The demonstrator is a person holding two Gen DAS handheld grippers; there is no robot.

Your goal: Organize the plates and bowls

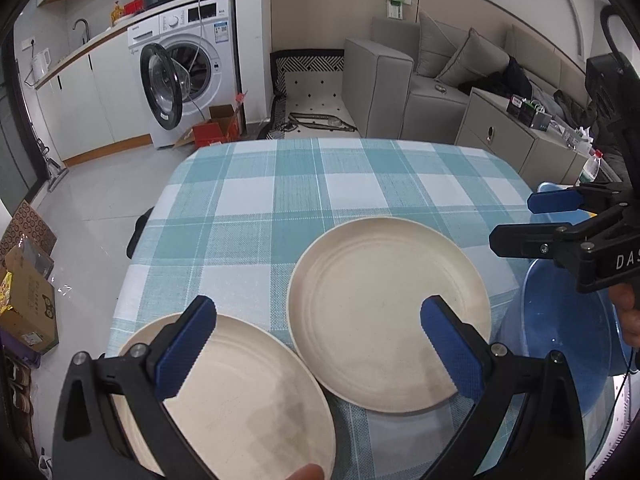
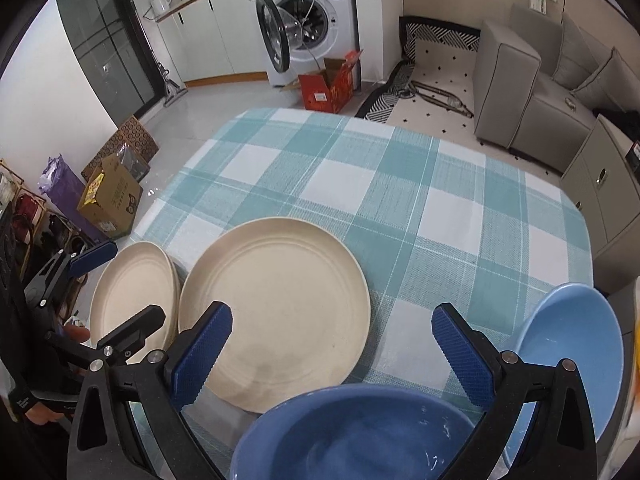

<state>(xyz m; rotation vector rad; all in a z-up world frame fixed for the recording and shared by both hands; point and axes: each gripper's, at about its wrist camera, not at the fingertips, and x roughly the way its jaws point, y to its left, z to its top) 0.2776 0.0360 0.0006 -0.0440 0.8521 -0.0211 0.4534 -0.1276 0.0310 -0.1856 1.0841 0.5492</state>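
Table [image 2: 400, 184] — teal-and-white check cloth.

Two cream plates: one [image 2: 276, 308] mid-table, the other [image 2: 132, 296] just left of it at the near-left edge, rims touching or nearly so.

Two blue bowls: one [image 2: 352, 436] nearest me, one [image 2: 576, 352] at the right edge.

My left hand-held gripper [image 1: 316, 352] — jaws apart over the plates, empty.

My right hand-held gripper [image 2: 332, 356] — jaws apart above the near bowl, empty.

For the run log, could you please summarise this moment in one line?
left gripper: open, empty | right gripper: open, empty | two cream plates and two blue bowls unstacked on table
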